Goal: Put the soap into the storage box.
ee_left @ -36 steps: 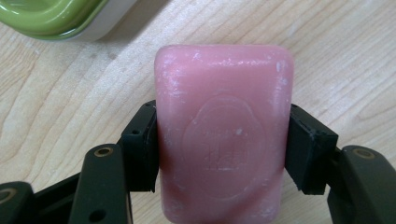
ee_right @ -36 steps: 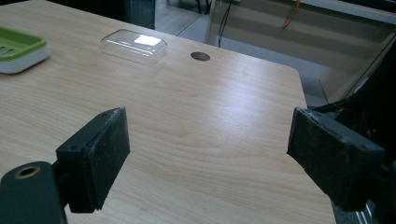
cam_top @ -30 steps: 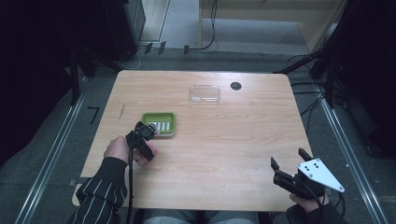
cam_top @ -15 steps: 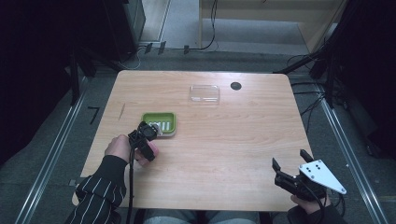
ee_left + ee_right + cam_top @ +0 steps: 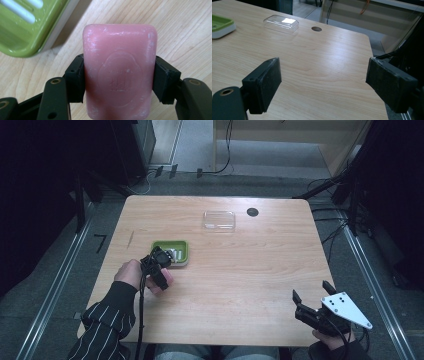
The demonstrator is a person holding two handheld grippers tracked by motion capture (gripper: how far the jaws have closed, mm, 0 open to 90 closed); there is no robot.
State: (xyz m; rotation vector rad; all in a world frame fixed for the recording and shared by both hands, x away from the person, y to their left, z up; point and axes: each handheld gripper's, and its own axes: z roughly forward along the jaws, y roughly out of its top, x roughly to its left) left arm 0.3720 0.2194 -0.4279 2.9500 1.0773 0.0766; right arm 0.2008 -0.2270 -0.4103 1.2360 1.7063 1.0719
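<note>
A pink bar of soap (image 5: 120,72) with an embossed stamp is clamped between the pads of my left gripper (image 5: 120,80), just above the wooden table. In the high view my left gripper (image 5: 159,262) sits at the near left edge of a green soap dish (image 5: 184,251), whose slotted floor (image 5: 22,32) lies up and to the left of the soap. My right gripper (image 5: 311,292) hovers over the table's front right corner. Its jaws are wide open (image 5: 324,82) with nothing between them.
A clear plastic lid (image 5: 219,220) lies at the back middle of the table, with a dark round hole (image 5: 252,212) just to its right. The right gripper view shows the lid (image 5: 281,23) and the dish's corner (image 5: 219,23). Cables and dark stands surround the table.
My left gripper has edged slightly toward the green dish, still holding the soap. The right gripper has stayed put.
</note>
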